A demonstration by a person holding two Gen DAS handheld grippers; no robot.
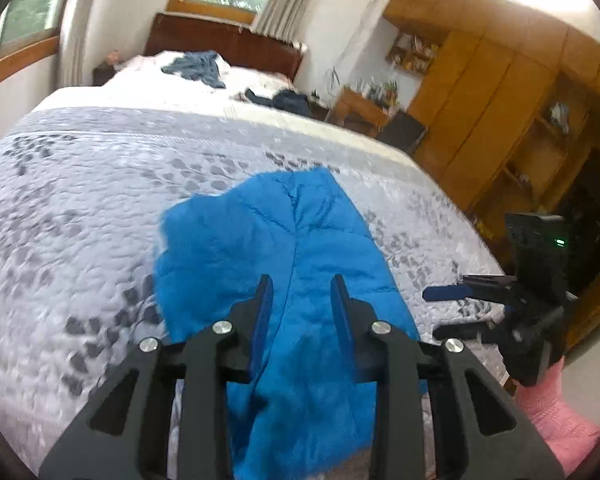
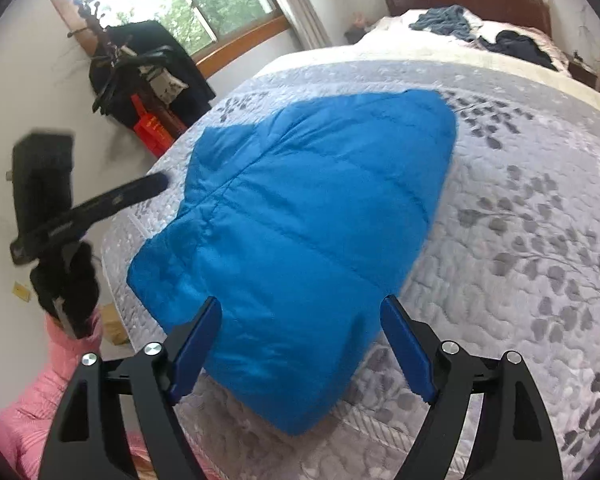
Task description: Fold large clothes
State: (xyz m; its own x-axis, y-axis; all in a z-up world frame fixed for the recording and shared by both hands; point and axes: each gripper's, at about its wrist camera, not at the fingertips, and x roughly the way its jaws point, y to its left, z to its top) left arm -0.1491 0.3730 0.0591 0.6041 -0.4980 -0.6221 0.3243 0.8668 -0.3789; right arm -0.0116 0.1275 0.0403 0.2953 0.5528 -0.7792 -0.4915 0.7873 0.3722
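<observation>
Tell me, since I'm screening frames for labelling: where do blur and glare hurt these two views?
Left wrist: motion smear across the bedspread and cupboards, blown-out glare top right. Right wrist: blue jacket fairly sharp, the left gripper smeared, window overexposed. Both bend straight lines at the rim.

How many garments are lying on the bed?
3: a blue puffer jacket on the near quilt, a grey-blue garment and a dark navy garment by the headboard. More may be hidden.
</observation>
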